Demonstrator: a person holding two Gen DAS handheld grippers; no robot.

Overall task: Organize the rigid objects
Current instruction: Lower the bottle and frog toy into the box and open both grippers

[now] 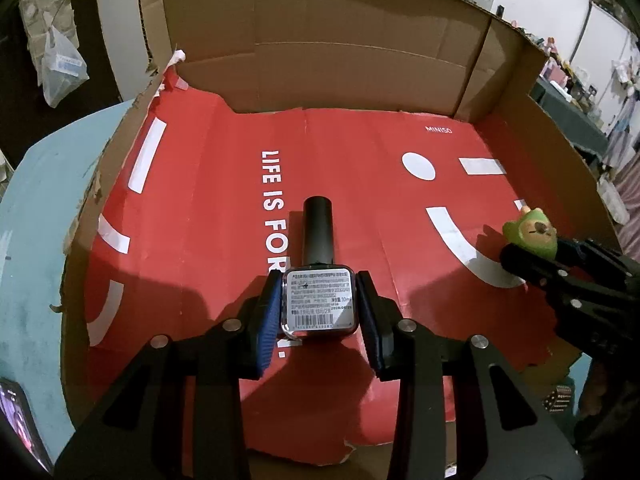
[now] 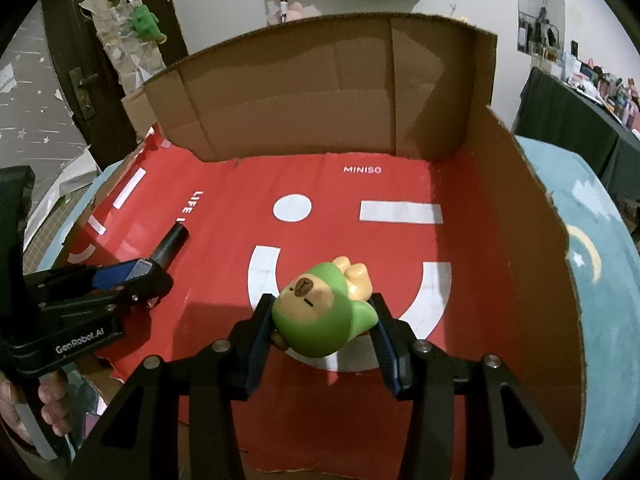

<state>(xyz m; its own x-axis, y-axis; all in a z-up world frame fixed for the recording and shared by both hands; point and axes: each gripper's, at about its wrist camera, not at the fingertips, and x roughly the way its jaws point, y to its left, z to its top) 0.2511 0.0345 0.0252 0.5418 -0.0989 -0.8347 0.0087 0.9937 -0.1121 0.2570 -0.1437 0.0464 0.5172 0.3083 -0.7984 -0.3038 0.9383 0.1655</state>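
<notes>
My left gripper (image 1: pixel 319 308) is shut on a nail polish bottle (image 1: pixel 319 304) with a labelled square base and a black cap (image 1: pixel 318 232), held low over the red sheet (image 1: pixel 224 264) inside the cardboard box (image 1: pixel 340 48). My right gripper (image 2: pixel 322 320) is shut on a green capybara figurine (image 2: pixel 320 312), held above the red sheet (image 2: pixel 460 320). The figurine also shows at the right of the left wrist view (image 1: pixel 530 234). The bottle and left gripper (image 2: pixel 132 276) show at the left of the right wrist view.
The box has tall cardboard walls at the back (image 2: pixel 320 92) and right (image 2: pixel 532 240), a torn low left side (image 1: pixel 100 184). It rests on a light blue surface (image 1: pixel 32 260). A phone (image 1: pixel 20 420) lies at the lower left.
</notes>
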